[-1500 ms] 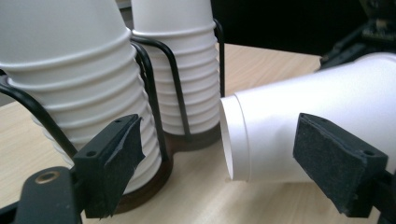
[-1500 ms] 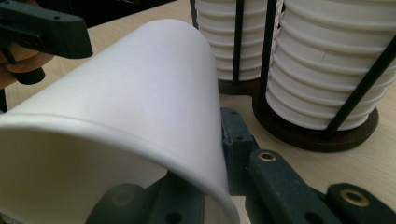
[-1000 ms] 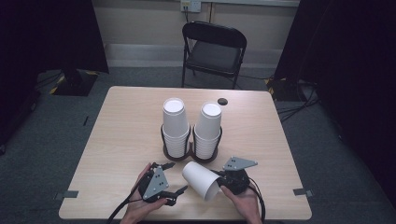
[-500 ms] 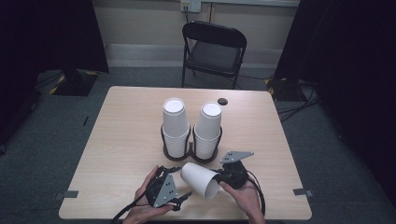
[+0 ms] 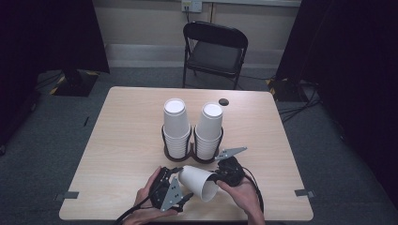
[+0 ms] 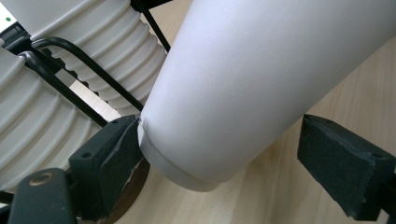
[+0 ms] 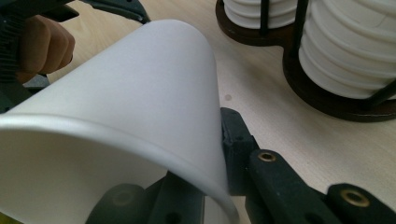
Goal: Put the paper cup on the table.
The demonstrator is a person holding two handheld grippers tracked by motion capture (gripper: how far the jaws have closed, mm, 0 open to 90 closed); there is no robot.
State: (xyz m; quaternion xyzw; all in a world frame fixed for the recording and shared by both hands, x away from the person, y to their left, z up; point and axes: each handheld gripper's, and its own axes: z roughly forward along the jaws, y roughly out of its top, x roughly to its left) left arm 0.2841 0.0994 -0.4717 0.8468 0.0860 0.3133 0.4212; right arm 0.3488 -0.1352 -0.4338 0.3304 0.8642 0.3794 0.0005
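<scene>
A single white paper cup (image 5: 197,182) lies on its side just above the table's front. My right gripper (image 5: 215,180) is shut on its rim (image 7: 140,135), with one jaw inside the cup and one pad (image 7: 236,140) outside. My left gripper (image 5: 182,183) straddles the cup's base (image 6: 224,107) and its jaws have just been opening. One pad (image 6: 109,158) still touches the base edge, while the other pad (image 6: 345,168) stands apart. Behind them, two stacks of white cups (image 5: 177,126) (image 5: 209,129) stand in a dark holder (image 5: 192,157).
The wooden table (image 5: 117,140) has bare room left and right of the holder. A small black round thing (image 5: 223,101) lies near its far edge. A black folding chair (image 5: 216,51) stands behind the table. The holder's base (image 7: 322,100) is close to the right gripper.
My left gripper has rolled so that its grey plate faces the front, and it has come in at the cup's base with wider jaws. The right gripper keeps its hold on the cup.
</scene>
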